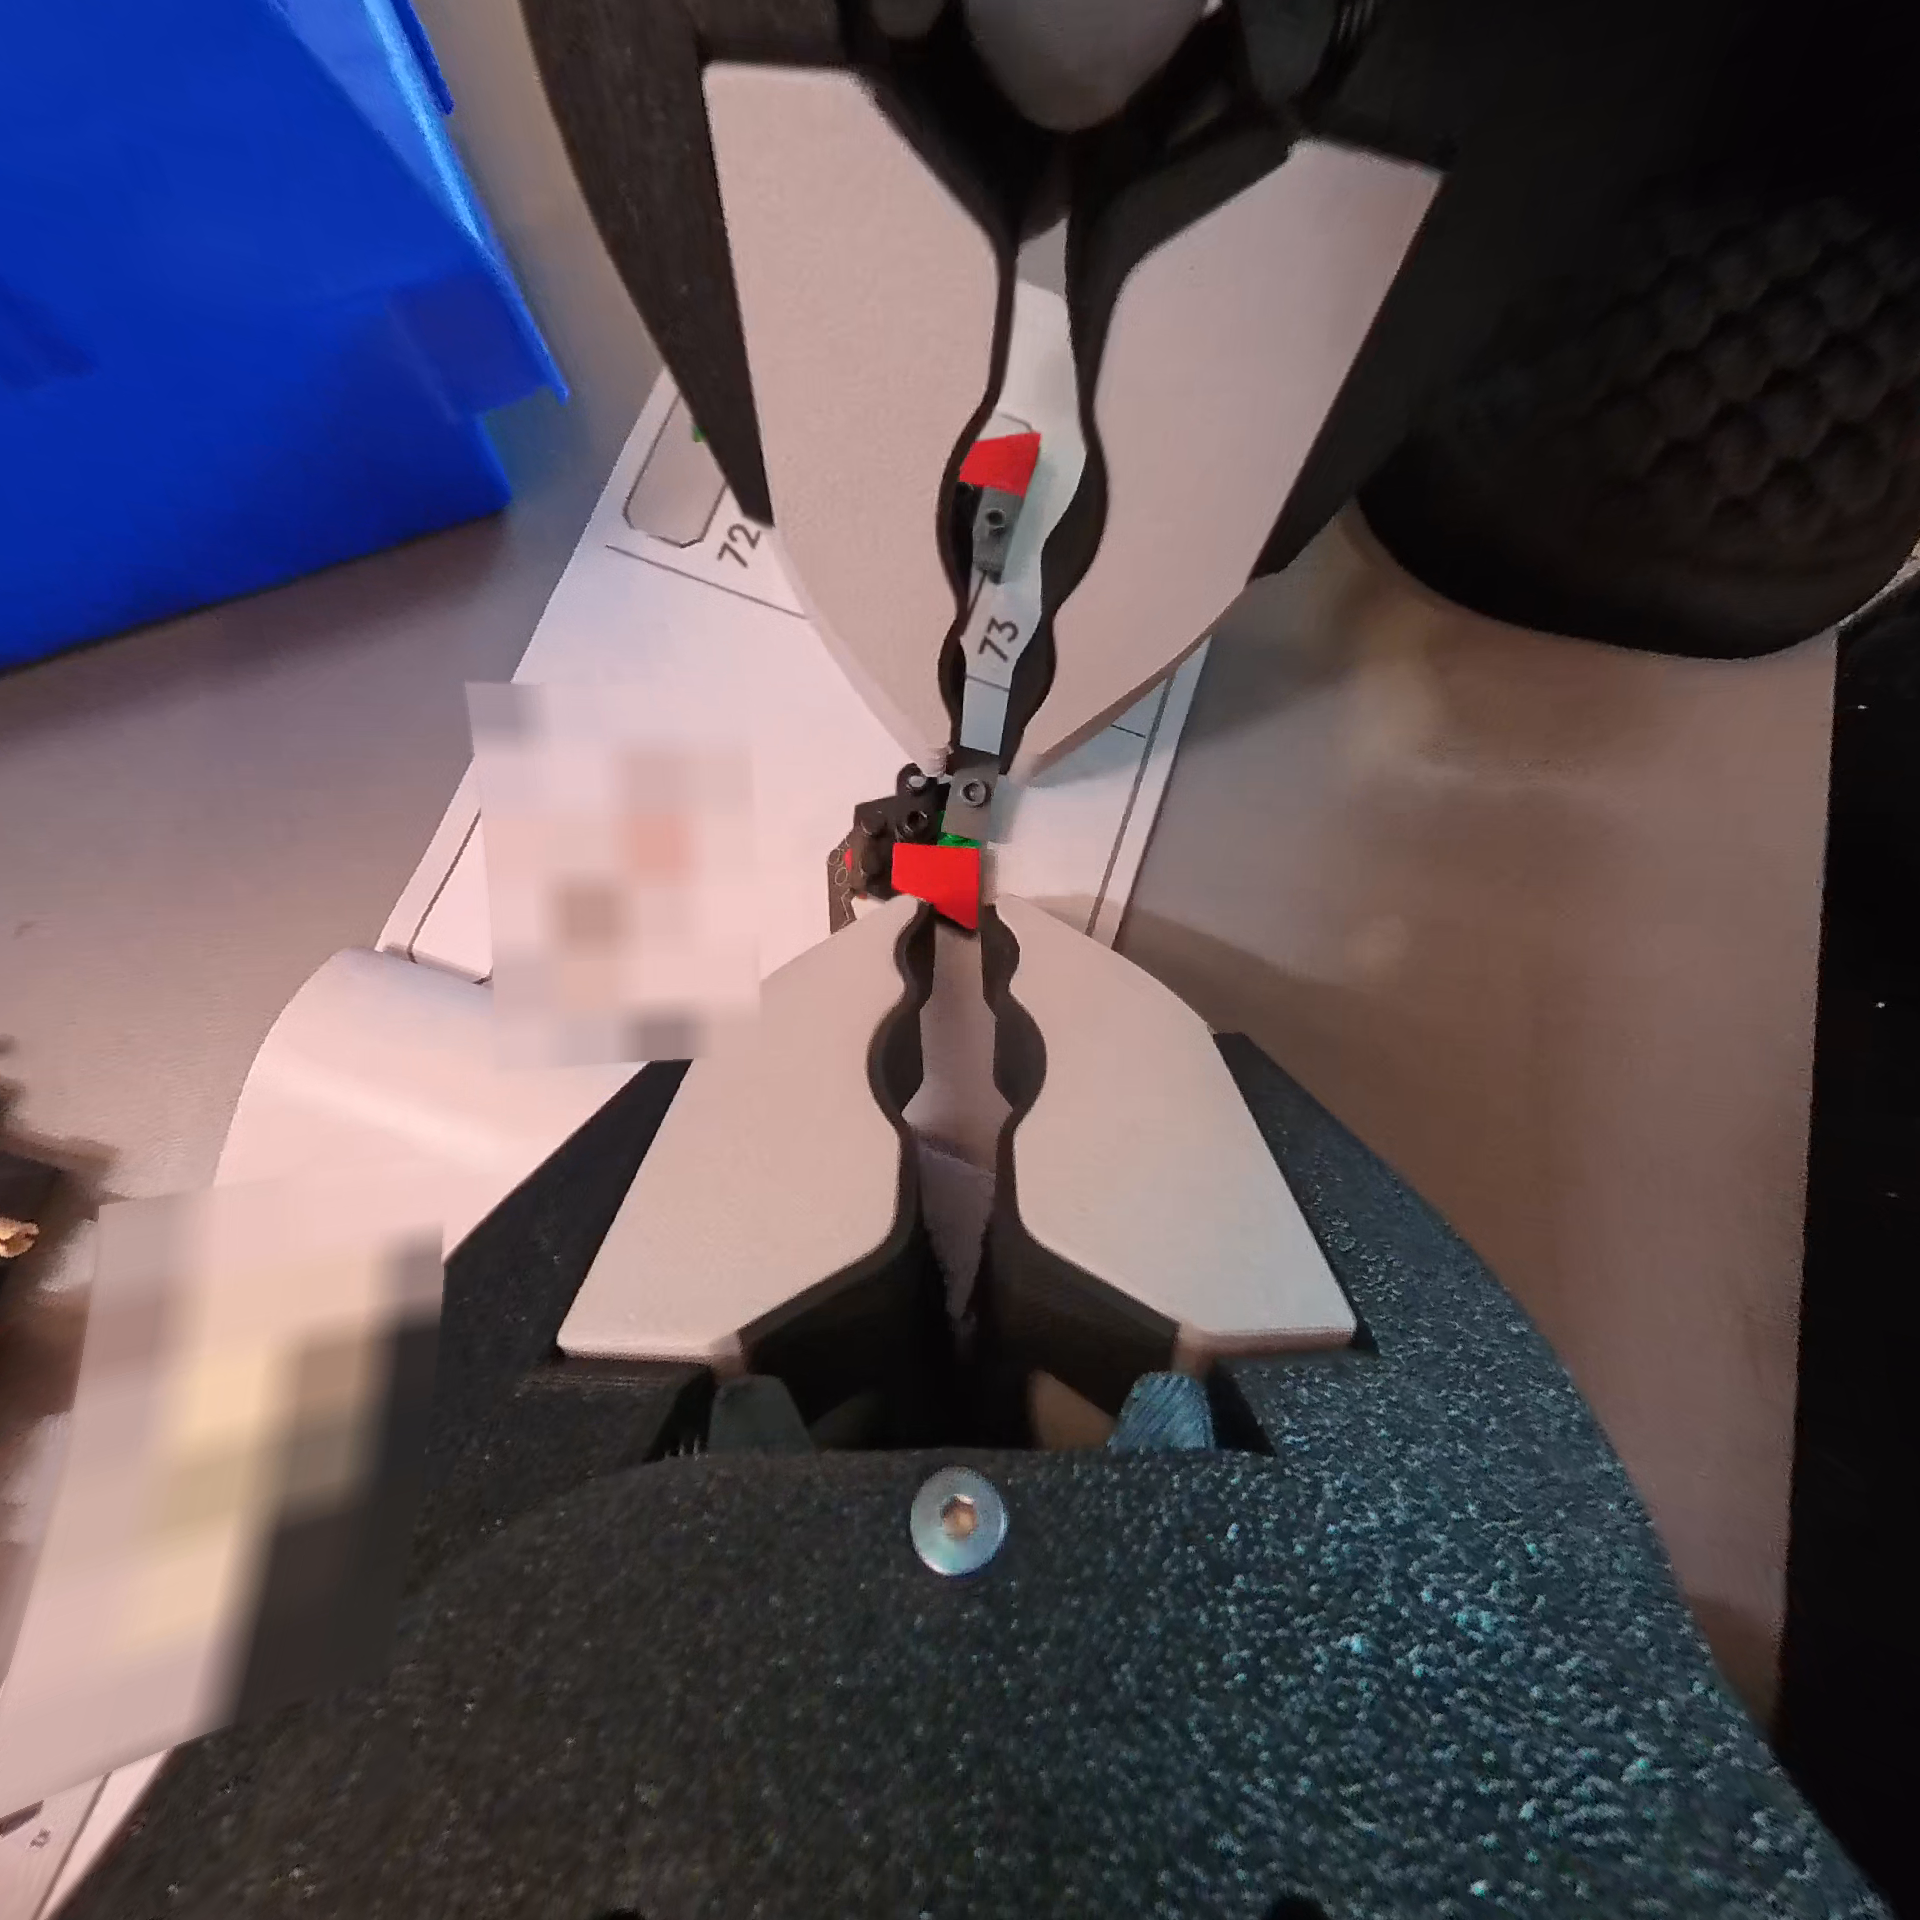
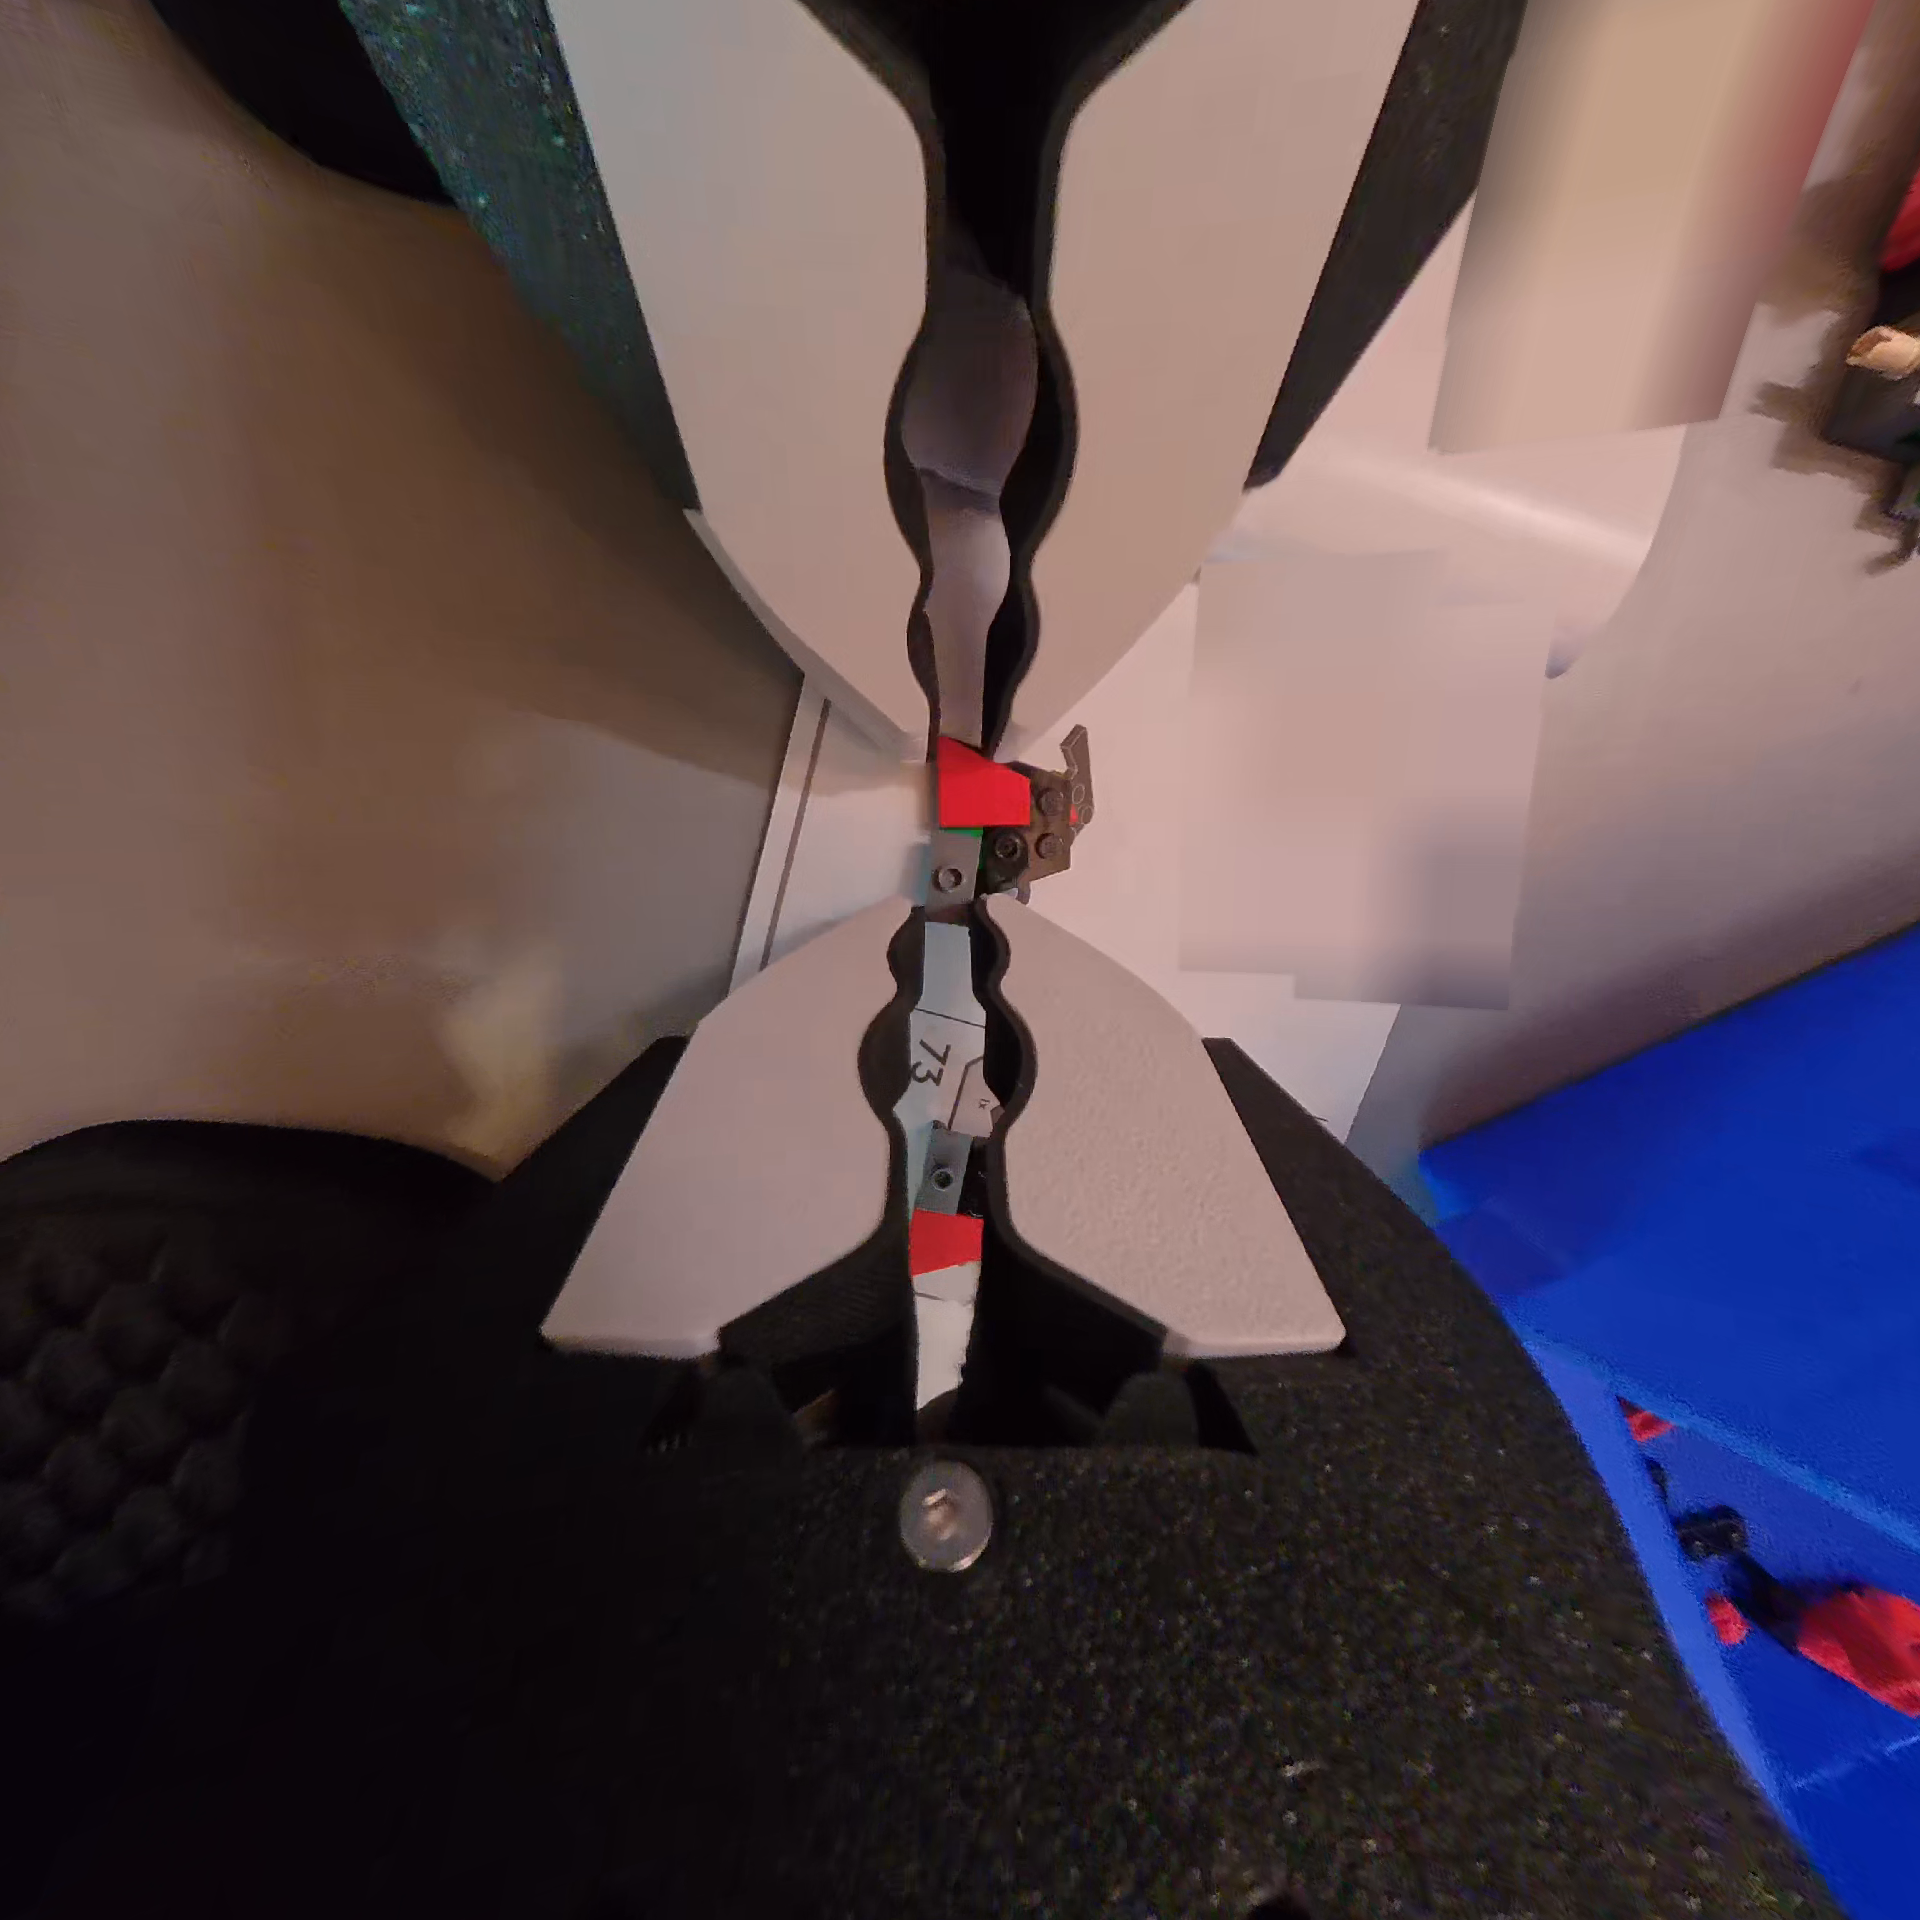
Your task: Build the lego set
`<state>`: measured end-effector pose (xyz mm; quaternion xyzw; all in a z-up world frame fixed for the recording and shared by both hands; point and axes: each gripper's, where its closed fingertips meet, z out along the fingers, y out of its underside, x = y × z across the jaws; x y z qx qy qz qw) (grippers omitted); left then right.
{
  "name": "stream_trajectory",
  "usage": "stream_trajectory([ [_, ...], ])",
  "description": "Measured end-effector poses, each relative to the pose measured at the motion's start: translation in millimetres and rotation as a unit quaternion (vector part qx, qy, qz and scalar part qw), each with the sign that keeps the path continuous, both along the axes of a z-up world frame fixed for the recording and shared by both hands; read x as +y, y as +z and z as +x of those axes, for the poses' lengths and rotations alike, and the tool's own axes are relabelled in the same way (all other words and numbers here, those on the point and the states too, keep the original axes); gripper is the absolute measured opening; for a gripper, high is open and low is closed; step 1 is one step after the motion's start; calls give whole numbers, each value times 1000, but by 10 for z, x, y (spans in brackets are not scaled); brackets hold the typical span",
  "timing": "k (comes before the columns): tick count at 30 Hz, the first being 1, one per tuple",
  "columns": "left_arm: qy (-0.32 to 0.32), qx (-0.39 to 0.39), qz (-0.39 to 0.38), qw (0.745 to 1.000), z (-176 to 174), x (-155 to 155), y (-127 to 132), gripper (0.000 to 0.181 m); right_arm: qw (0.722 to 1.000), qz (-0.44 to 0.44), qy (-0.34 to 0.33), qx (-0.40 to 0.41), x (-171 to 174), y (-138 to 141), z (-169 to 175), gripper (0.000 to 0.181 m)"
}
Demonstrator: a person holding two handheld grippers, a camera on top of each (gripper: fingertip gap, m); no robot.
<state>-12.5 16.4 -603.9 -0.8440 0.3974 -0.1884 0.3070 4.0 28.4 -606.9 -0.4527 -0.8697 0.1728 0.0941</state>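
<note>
Lego assembly [image 1: 928, 844] pinched between both tongs

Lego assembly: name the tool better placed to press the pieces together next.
Hard to separate. The left tool is shut on the red slope; the right tool is shut on the grey stud piece. Right, tentatively: it could press while left braces.

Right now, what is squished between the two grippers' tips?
A small lego assembly: the left gripper pinches its red sloped brick, the right gripper its grey studded piece. Both wrist views show this, above the instruction booklet.
</note>
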Motion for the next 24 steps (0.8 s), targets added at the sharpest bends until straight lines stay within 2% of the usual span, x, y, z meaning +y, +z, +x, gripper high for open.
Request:
stream_trajectory([
  [9, 8, -48, 42, 998, 38, 68, 138, 4, 1000, 3, 14, -23, -3, -36, -5, 8],
  [13, 9, -56, 58, 997, 42, 97, 166, 4, 1000, 3, 13, -7, 8, -18, -42, 8],
  [17, 23, -51, 61, 997, -20, 120, 166, 12, 1000, 22, 21, 7, 34, -9, -55, 8],
  [20, 41, -27, 29, 998, -127, 109, 64, 24, 999, 34, 36, 15, 31, 3, -68, 9],
  [24, 48, -30, -26, 998, -143, 91, -37, 16, 996, 53, 61, 21, 43, -2, -75, 8],
])
